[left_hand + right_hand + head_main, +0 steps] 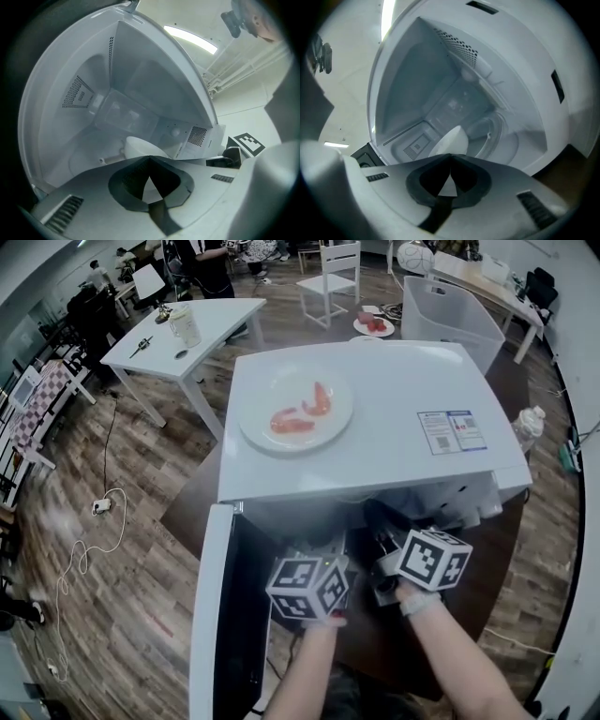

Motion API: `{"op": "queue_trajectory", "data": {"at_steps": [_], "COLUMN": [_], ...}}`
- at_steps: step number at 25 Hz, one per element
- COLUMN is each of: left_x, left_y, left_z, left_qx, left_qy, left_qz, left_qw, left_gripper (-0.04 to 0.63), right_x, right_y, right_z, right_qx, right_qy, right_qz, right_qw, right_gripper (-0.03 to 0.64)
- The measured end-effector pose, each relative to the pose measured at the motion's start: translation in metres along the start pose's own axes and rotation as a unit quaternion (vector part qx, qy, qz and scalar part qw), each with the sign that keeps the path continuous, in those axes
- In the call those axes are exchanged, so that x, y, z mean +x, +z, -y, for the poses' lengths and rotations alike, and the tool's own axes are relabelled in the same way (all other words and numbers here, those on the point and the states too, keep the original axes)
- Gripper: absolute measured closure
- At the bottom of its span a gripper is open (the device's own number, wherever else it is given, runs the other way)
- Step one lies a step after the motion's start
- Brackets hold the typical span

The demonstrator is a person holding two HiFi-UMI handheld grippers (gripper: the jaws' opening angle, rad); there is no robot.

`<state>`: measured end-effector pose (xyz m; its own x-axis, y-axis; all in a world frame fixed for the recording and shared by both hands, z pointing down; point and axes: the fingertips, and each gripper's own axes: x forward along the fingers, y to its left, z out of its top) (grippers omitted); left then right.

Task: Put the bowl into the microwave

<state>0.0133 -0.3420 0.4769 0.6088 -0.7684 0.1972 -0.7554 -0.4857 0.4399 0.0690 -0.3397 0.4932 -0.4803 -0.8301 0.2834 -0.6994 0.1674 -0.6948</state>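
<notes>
The white microwave (375, 442) stands with its door (211, 615) swung wide to the left. A white bowl (138, 146) sits inside on the cavity floor, by the turntable hub (101, 160). Both grippers are at the oven mouth, each under its marker cube: left (307, 587) and right (434, 559). The left gripper (150, 158) is shut, tips together, nothing between them, and the bowl lies a little beyond. The right gripper (450, 155) is also shut and empty, pointing at the bowl (451, 139). The bowl's near side is hidden behind the jaws in both gripper views.
A white plate (281, 381) with red food pieces (319, 399) rests on the microwave's top. The microwave stands on a brown table (187, 512). Farther back are a white table (187, 343), a white chair (333, 277) and a clear bin (445, 310). A cable (94, 521) lies on the floor.
</notes>
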Motion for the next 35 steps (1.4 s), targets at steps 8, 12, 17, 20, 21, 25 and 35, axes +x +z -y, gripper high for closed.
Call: {"op": "queue_trajectory", "data": {"at_steps": [8, 12, 17, 20, 21, 25, 35], "left_x": [0.003, 0.001, -0.013, -0.023, -0.027, -0.045, -0.101], "left_y": [0.001, -0.006, -0.017, -0.023, -0.025, -0.029, -0.038], "left_z": [-0.002, 0.002, 0.01, 0.019, 0.022, 0.036, 0.073], "left_qx": [0.0, 0.013, 0.023, 0.025, 0.026, 0.021, 0.023], "left_qy": [-0.001, -0.006, -0.007, -0.008, -0.009, -0.016, -0.023], "left_qz": [-0.001, -0.014, -0.02, -0.022, -0.023, -0.023, -0.026], "left_qw": [1.0, 0.9998, 0.9995, 0.9994, 0.9994, 0.9994, 0.9991], "left_gripper": [0.589, 0.589, 0.589, 0.589, 0.589, 0.589, 0.589], "right_x": [0.005, 0.001, -0.012, -0.023, -0.027, -0.049, -0.12], "right_y": [0.0, -0.005, -0.019, -0.027, -0.029, -0.036, -0.058], "right_z": [0.001, -0.004, -0.015, -0.021, -0.023, -0.035, -0.059], "right_qx": [0.001, -0.008, -0.031, -0.059, -0.067, -0.088, -0.127], "right_qy": [0.003, 0.013, 0.044, 0.048, 0.051, 0.066, 0.08], "right_qz": [-0.005, -0.016, -0.035, -0.052, -0.055, -0.067, -0.091], "right_qw": [1.0, 1.0, 0.998, 0.996, 0.995, 0.992, 0.984], "right_gripper": [0.611, 0.614, 0.615, 0.617, 0.617, 0.617, 0.617]}}
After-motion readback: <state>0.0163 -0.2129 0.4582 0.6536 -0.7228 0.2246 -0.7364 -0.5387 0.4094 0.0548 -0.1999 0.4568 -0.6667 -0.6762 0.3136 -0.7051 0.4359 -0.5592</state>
